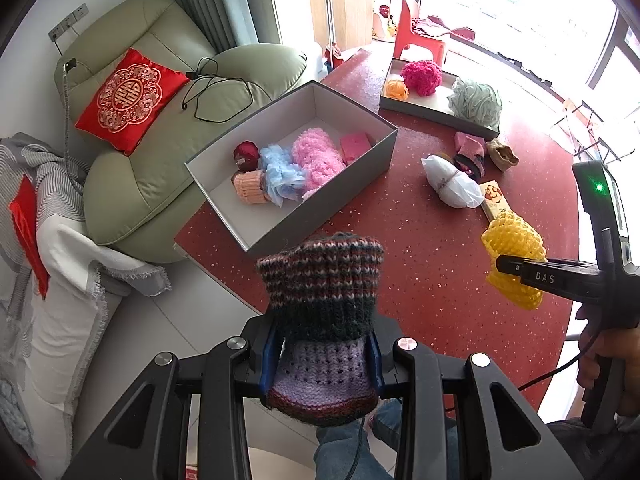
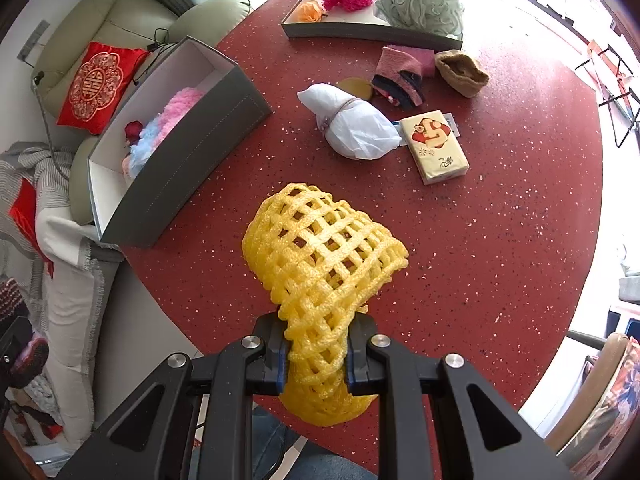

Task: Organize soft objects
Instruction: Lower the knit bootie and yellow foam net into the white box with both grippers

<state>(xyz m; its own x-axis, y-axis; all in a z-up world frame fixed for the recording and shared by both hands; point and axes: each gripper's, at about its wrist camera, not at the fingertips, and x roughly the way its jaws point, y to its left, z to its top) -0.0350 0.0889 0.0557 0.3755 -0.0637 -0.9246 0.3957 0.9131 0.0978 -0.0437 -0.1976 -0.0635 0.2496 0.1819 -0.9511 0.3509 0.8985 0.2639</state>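
The left gripper [image 1: 322, 364] was clamped on a knitted sock [image 1: 320, 312], pinching its lilac ribbed part, held above the table [image 1: 420, 280] edge just short of the box [image 1: 292, 160]. The right gripper [image 2: 316, 360] squeezed a yellow foam net [image 2: 320, 272] at its narrow end, over the table. Both looked light, limp and easily crushed; a mid-body pinch seemed safest, since the net's open mesh could tear or slip. Farther off lay a white bundle [image 2: 352, 124], a tissue pack [image 2: 434, 146] and a tray [image 2: 360, 34] of pompoms.
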